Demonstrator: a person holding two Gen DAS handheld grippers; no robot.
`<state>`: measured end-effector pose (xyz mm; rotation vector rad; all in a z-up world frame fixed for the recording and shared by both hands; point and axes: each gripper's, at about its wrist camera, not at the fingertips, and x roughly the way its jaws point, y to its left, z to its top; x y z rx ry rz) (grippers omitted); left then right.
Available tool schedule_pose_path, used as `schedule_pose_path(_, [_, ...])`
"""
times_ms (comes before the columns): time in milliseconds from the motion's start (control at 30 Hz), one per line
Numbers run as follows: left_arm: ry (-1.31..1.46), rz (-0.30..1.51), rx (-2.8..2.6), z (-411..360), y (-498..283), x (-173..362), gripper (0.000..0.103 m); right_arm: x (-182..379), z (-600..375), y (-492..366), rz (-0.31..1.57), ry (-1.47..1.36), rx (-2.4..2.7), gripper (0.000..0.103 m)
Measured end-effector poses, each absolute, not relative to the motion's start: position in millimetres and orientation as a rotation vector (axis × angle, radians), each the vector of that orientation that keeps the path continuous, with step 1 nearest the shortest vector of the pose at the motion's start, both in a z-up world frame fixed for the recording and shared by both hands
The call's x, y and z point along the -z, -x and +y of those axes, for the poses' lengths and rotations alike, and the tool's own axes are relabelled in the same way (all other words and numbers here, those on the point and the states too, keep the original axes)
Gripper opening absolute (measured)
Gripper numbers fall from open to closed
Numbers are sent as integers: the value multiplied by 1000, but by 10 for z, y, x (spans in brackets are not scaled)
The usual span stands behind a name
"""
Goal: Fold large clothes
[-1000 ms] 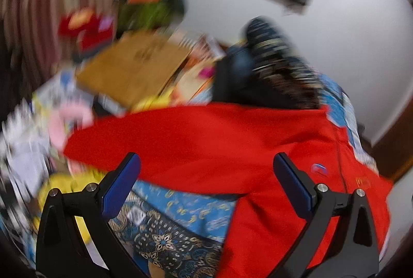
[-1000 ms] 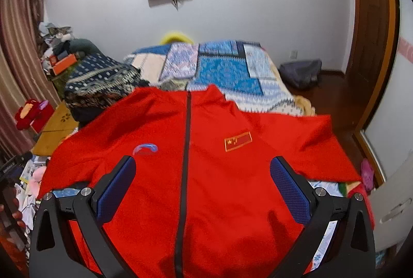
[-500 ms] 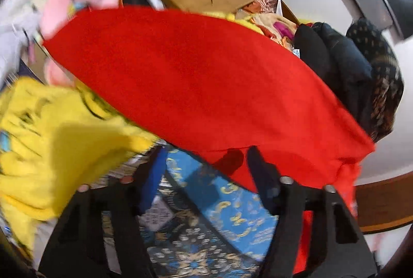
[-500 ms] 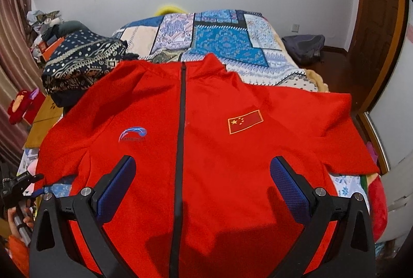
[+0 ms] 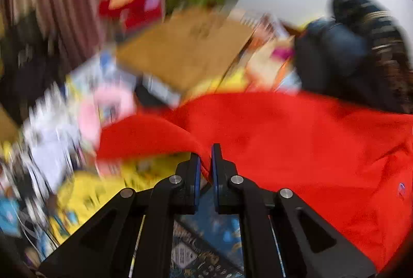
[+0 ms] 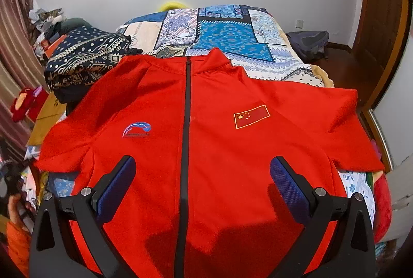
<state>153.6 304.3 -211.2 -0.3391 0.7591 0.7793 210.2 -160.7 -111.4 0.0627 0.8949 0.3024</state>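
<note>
The left gripper (image 5: 205,164) had just been closing and apparently clenched the soft red jacket's (image 6: 206,161) sleeve hem near the bed's (image 6: 222,30) edge; right gripper (image 6: 202,181) gaped empty.

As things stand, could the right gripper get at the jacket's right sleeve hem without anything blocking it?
Probably yes. The right gripper hangs open above the red jacket, and the right sleeve lies flat and uncovered on the bedspread.

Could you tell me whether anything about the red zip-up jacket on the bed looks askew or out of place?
Mostly no: the red zip-up jacket lies flat, front up, zipped. Only its sleeve edge is bunched, pinched in the left gripper.
</note>
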Motion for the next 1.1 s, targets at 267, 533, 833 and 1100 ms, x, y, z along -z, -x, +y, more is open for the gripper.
schedule_pose_path(267, [297, 570, -494, 2469, -1887, 1150, 5, 1029, -1691, -2059, 862, -72, -316, 103])
schedule_pose_path(533, [243, 558, -174, 1493, -2457, 818, 5, 1054, -1780, -2128, 845, 2, -314, 103])
schedule_pose_path(833, [9, 735, 75, 91, -2788, 1312, 5, 1201, -1885, -2176, 876, 59, -322, 103])
schedule_pose_path(1100, [-31, 1006, 210, -463, -2819, 2031, 5, 1340, -1946, -2189, 898, 116, -280, 103])
